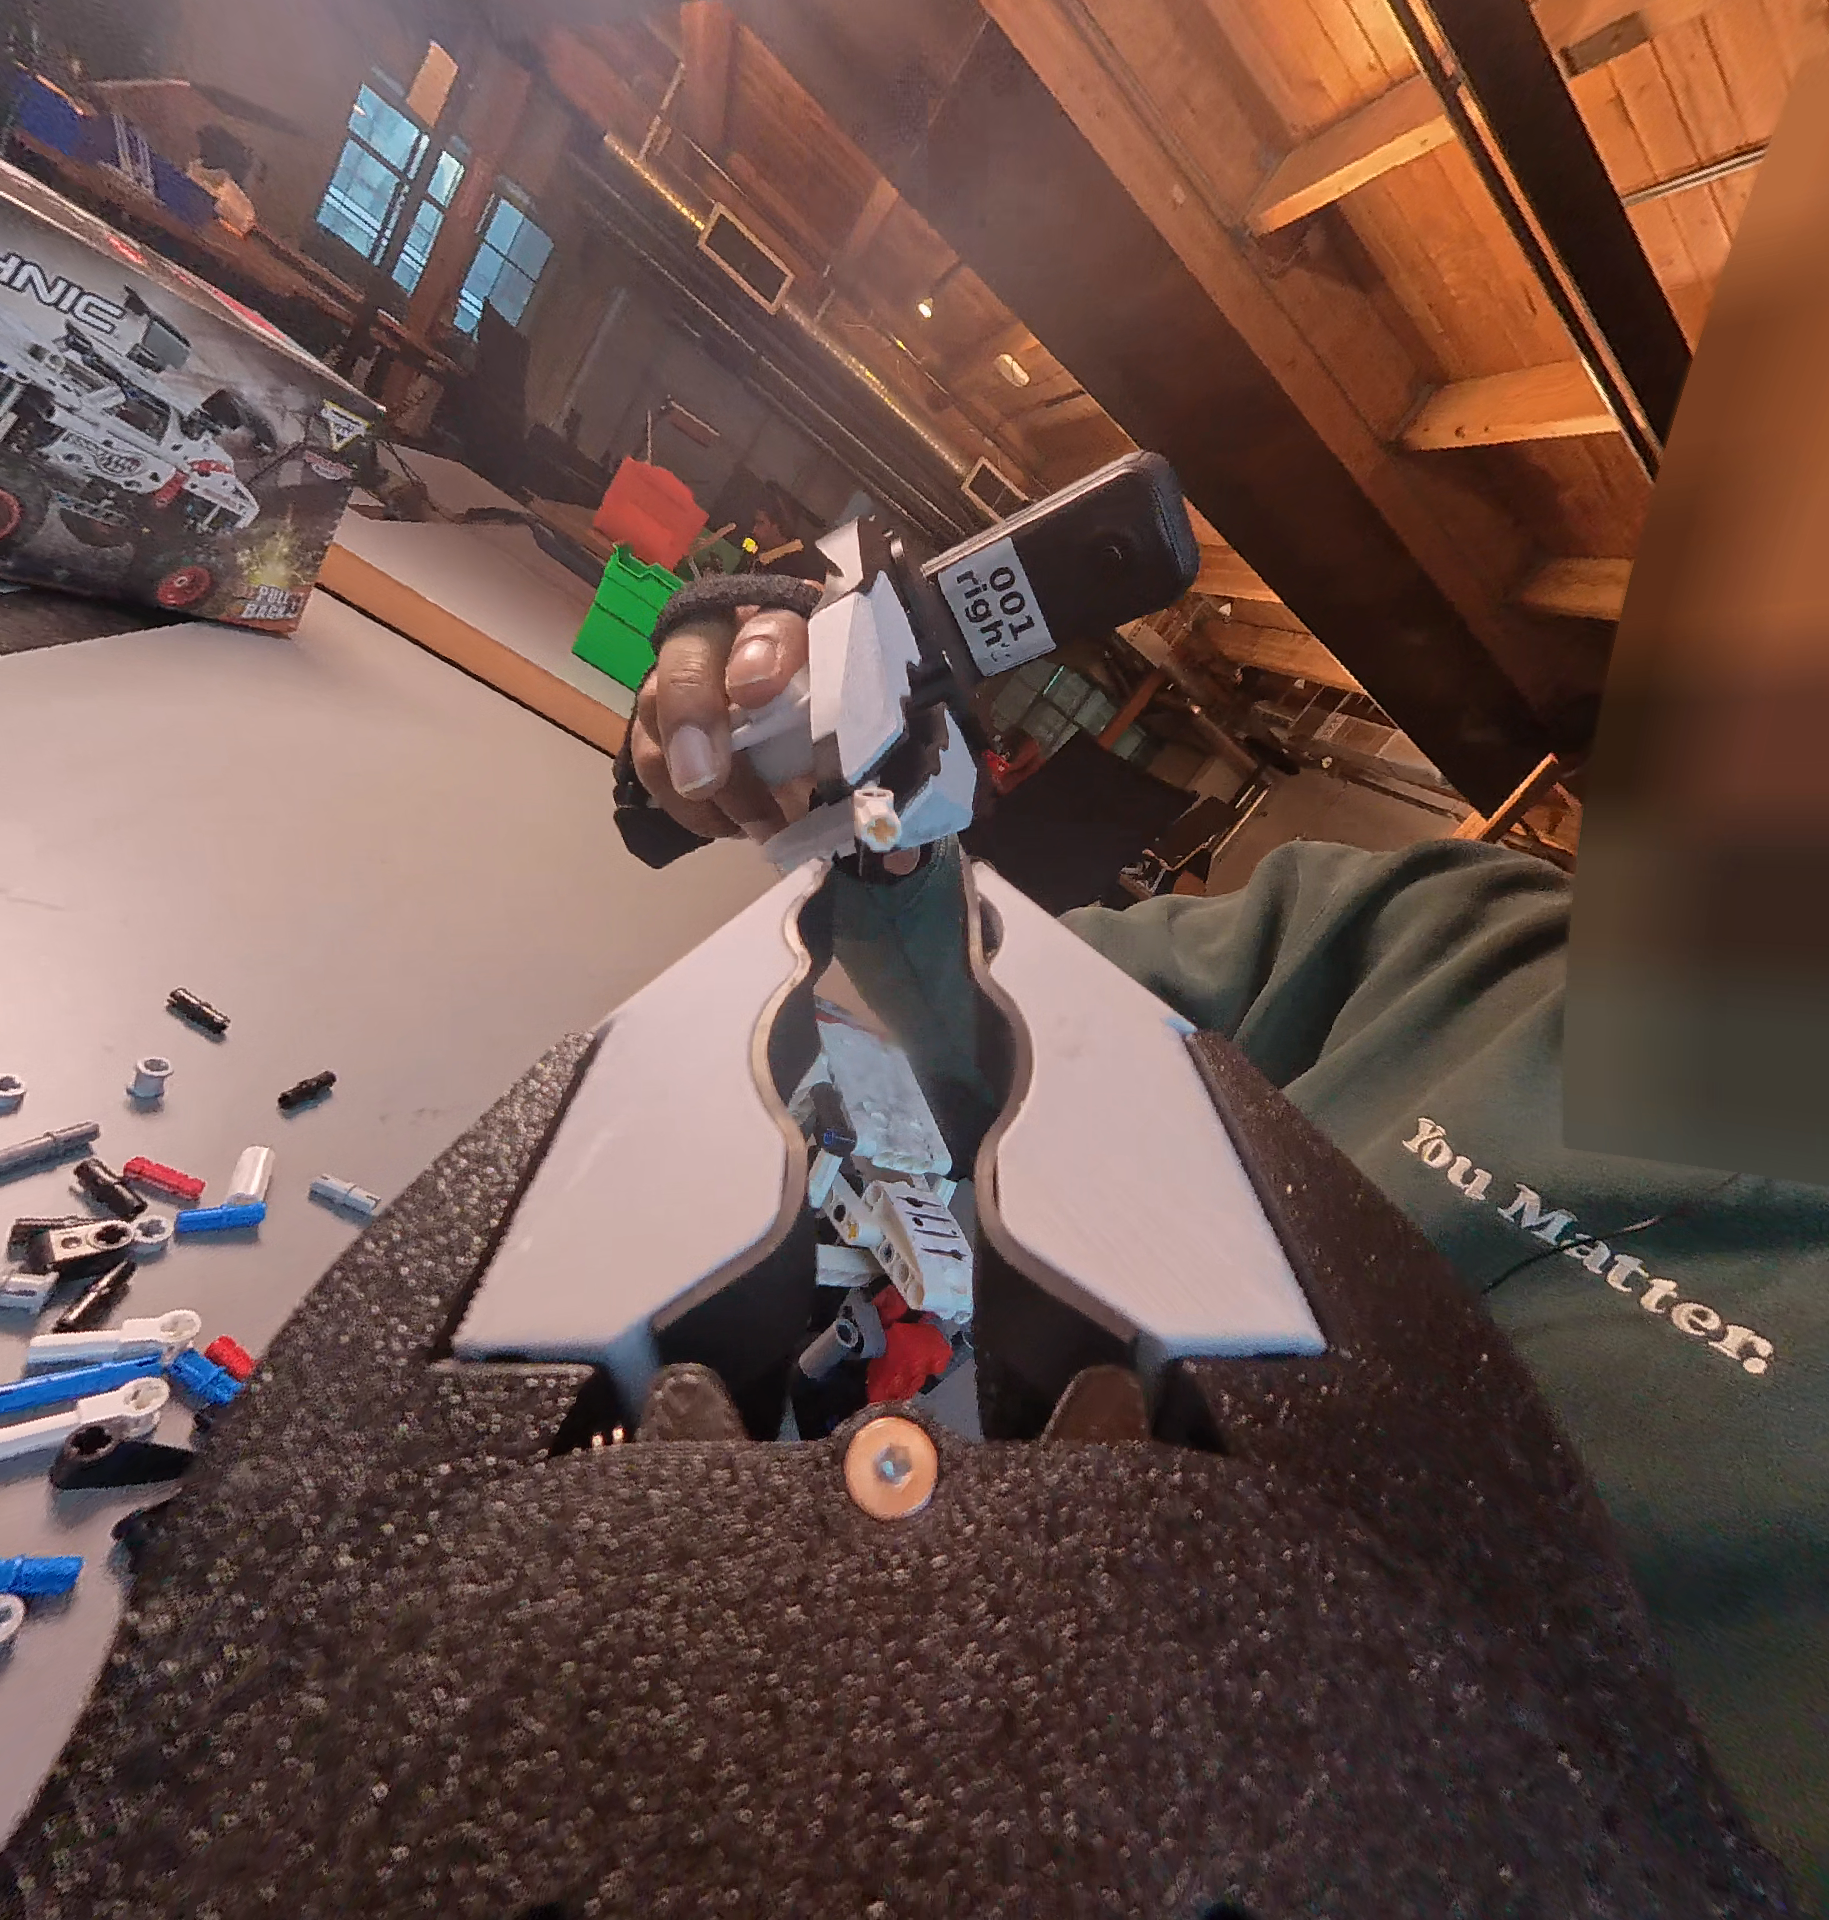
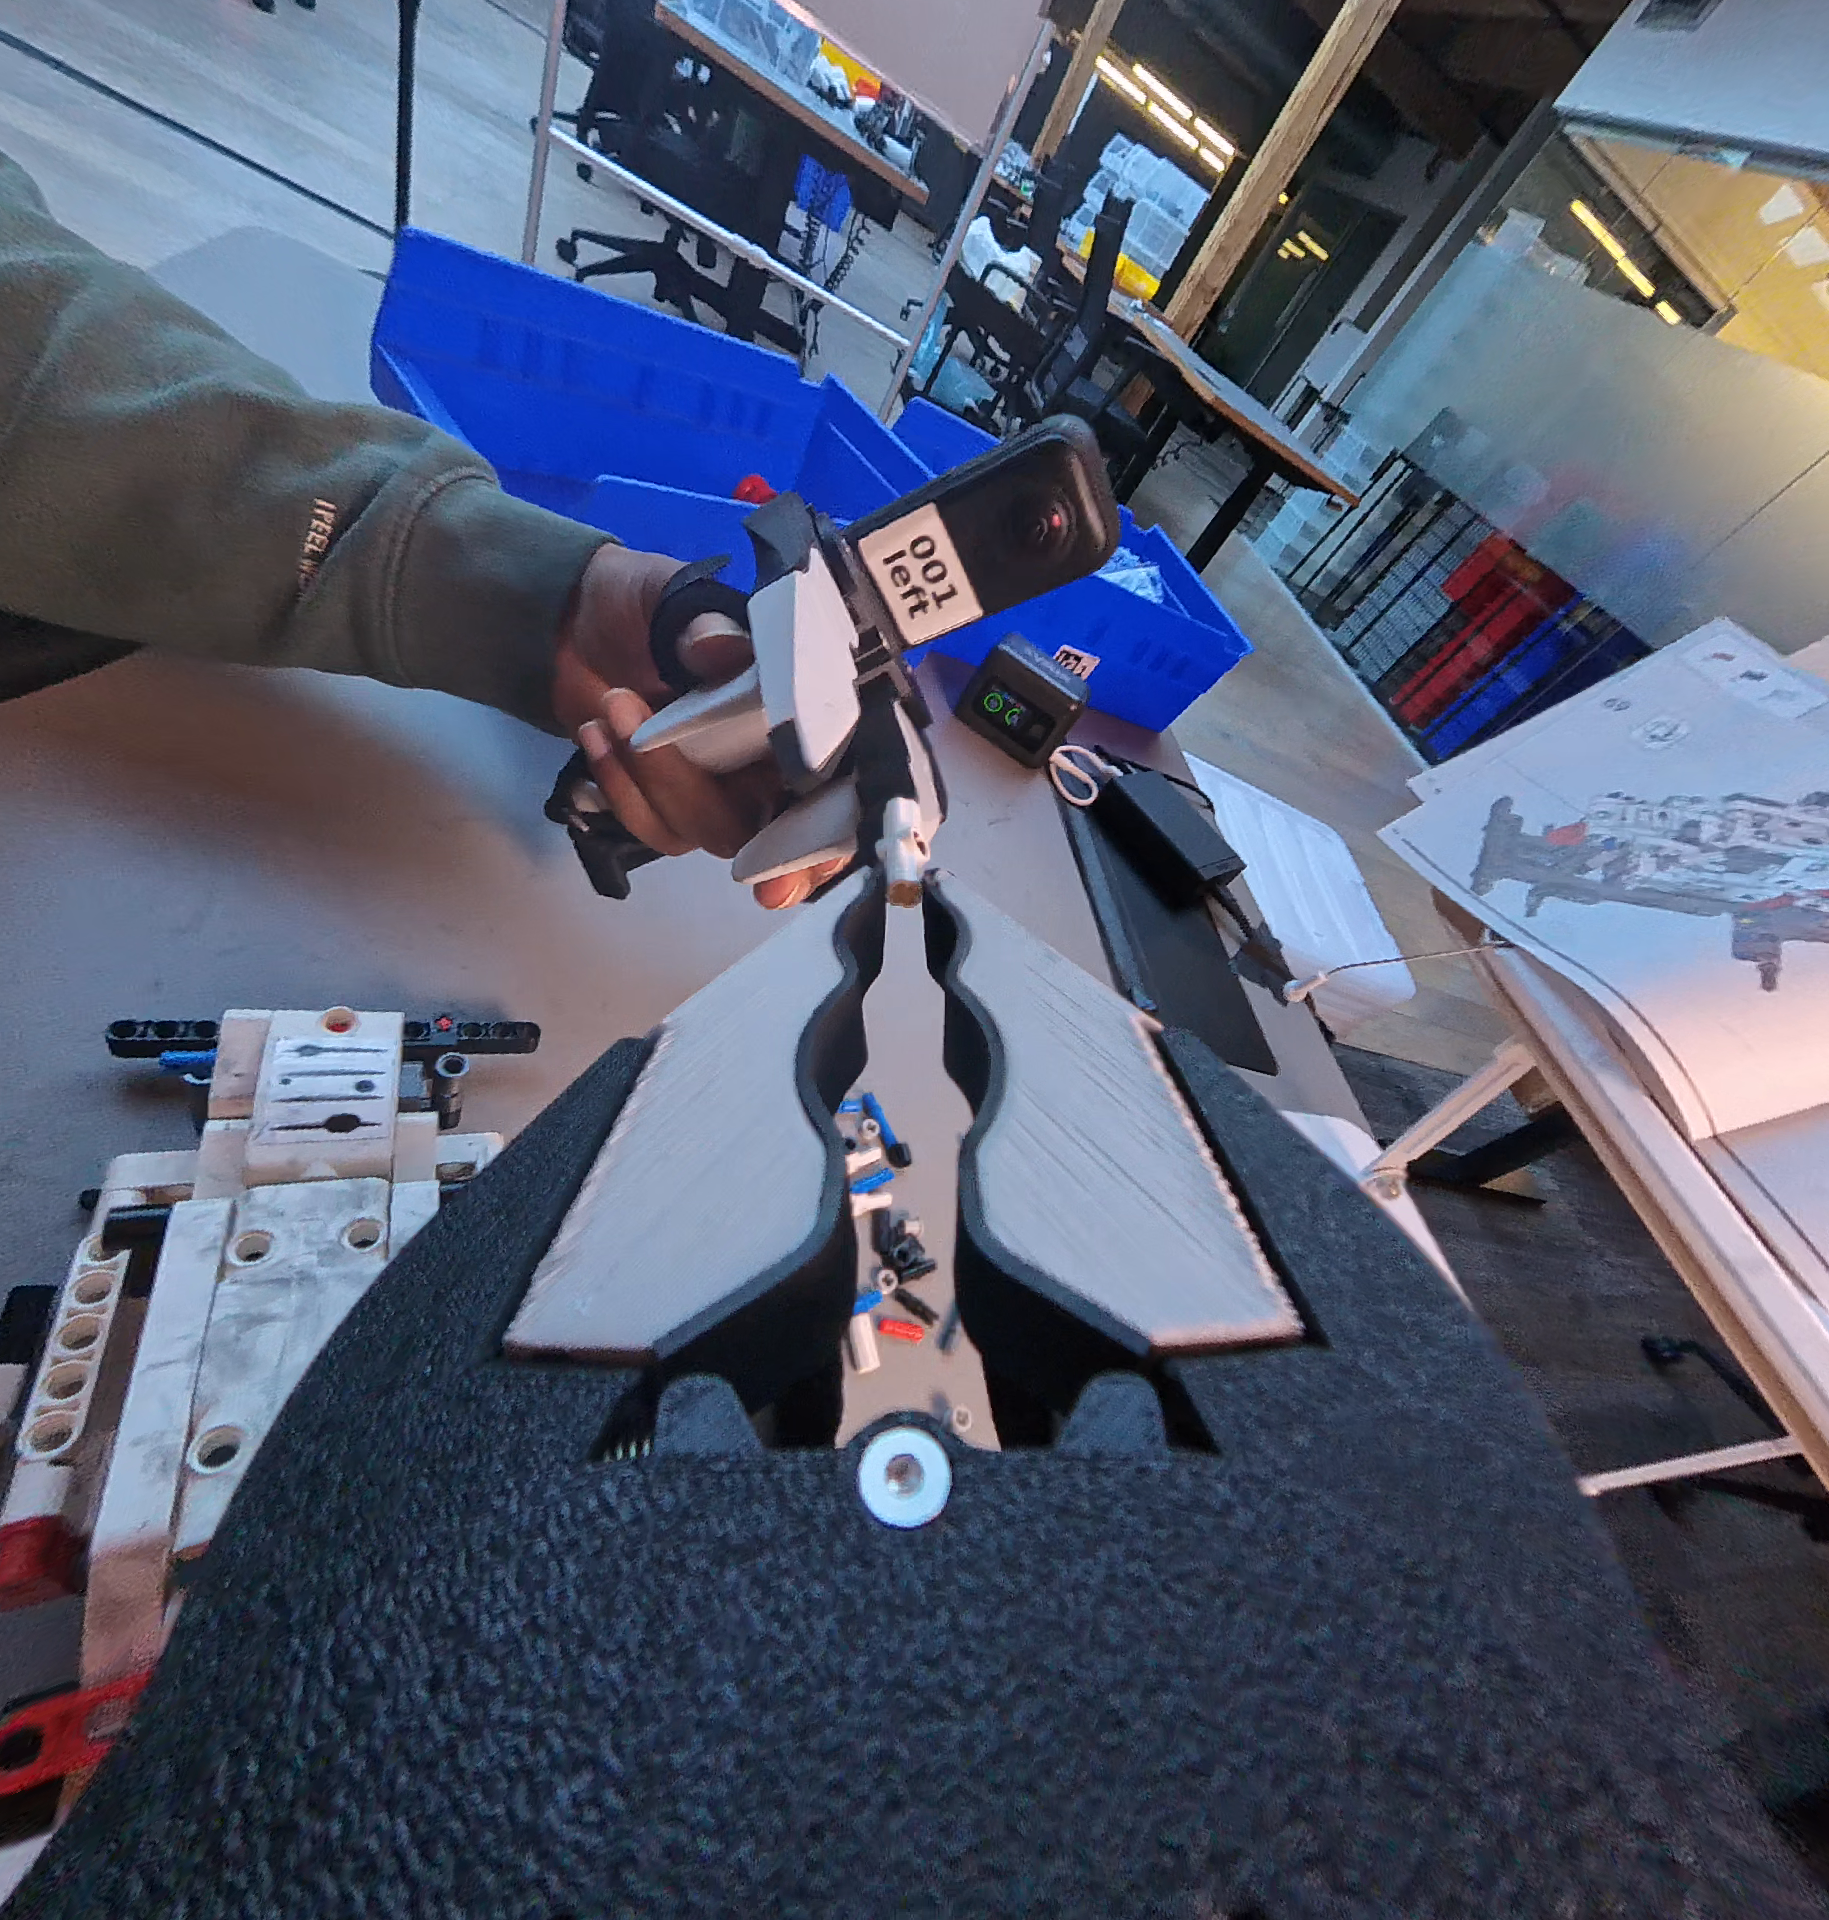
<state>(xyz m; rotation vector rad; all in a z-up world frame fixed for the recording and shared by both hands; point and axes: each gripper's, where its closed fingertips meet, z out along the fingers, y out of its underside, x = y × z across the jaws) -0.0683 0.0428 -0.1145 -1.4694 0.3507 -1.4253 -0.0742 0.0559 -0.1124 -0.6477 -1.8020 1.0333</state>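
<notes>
**Two grippers meeting tip to tip over one small white connector**

My right gripper has its jaws drawn in to a narrow slit, and the tan end of a small white connector sits pinched between the tips. From the left wrist view I see the same piece end-on, lodged between the right gripper's pale fingers and held up in the air above the table.

My left gripper has its jaws partly apart, the gap clearly wider than the connector. The piece sits just past the left tips. I cannot tell whether either left finger touches it.

The right hand and the left hand each grip a handle, green sleeves behind them.

Below the right gripper, on the table, lies a half-built white model with black beams and red parts. A scatter of loose parts in blue, black, white and red lies to the left of the left gripper.

Farther off:
- a printed box stands at the table's far edge
- blue bins sit behind the left hand
- a small black device lies just beside the bins
- an open instruction booklet rests well to the right
</notes>
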